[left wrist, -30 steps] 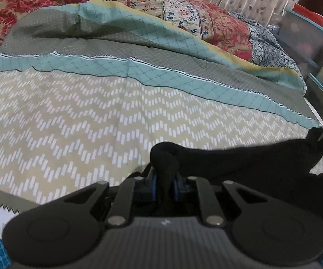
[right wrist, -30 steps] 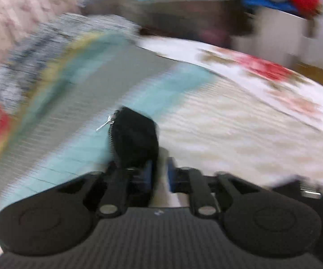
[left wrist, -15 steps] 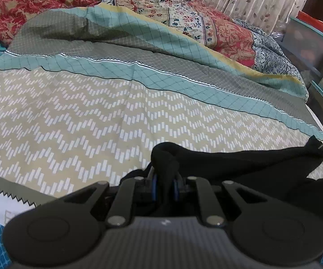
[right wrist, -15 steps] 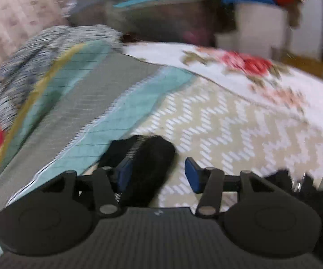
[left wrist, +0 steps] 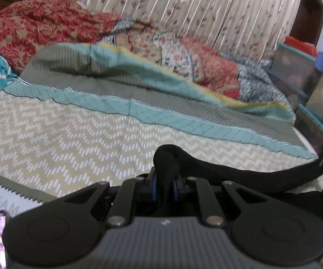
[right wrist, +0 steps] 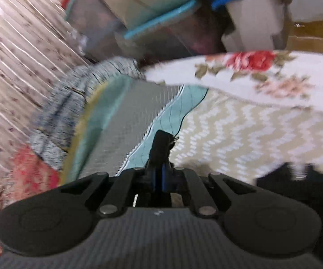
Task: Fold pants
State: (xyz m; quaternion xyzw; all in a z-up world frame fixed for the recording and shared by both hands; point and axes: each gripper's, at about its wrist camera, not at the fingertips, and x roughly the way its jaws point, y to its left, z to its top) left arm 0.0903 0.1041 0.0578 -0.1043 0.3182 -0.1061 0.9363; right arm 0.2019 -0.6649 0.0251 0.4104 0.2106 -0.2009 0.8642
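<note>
Both grippers are up off the bed (left wrist: 76, 139) with the black pants (left wrist: 239, 172) strung between them. The left gripper (left wrist: 164, 187) has its fingers pinched narrow on a bunched fold of the cloth, which bulges up over the blue pads. From there the fabric runs off to the right as a sagging band towards the other hand, seen small at the far right edge. A looser mass of it hangs low beneath that band.

In the right wrist view, the right gripper (right wrist: 160, 179) is likewise closed tight on a thin tab of the pants (right wrist: 161, 148), which sticks up between the fingers over the teal stripe of the bedspread (right wrist: 239, 130). That view is blurred, so I cannot tell which part of the garment it is.

Holding two points along one edge and pulling them apart looks like a way to let the weight of the cloth straighten it, so it can be laid flat on the zigzag cover before any fold is made. I'd judge the folding itself not yet begun
</note>
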